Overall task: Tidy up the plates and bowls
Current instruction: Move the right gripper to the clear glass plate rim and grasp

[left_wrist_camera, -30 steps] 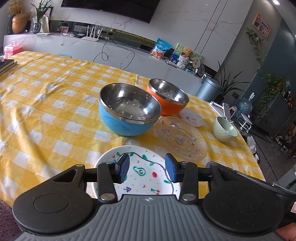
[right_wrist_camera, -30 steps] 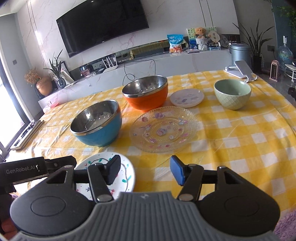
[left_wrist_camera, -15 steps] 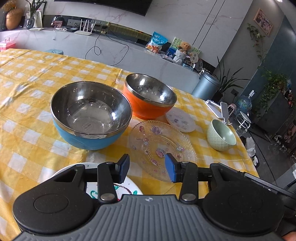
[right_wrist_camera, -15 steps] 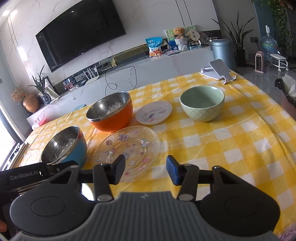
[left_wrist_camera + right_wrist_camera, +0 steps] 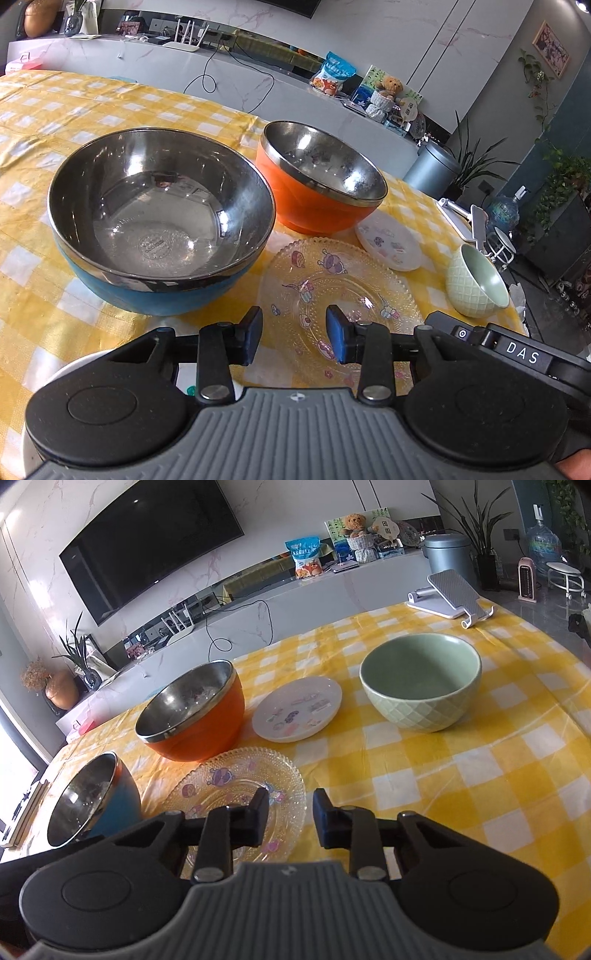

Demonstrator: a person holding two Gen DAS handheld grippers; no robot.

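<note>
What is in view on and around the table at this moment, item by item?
Blue steel-lined bowl: 1, table's left side.
Orange steel-lined bowl: 1, behind and right of the blue one.
Clear glass plate: 1, cartoon prints, in front of the orange bowl.
Small white plate: 1, cartoon prints, between the orange and green bowls.
Green ceramic bowl: 1, right side.
White painted plate: 1, mostly hidden under the left gripper.
Phone stand: 1, white, far right corner.
Tablecloth: 1, yellow-white check.
Television: 1, black, on the wall.
Left gripper: jaws closing, nothing between them.
Right gripper: jaws closing, nothing between them.
</note>
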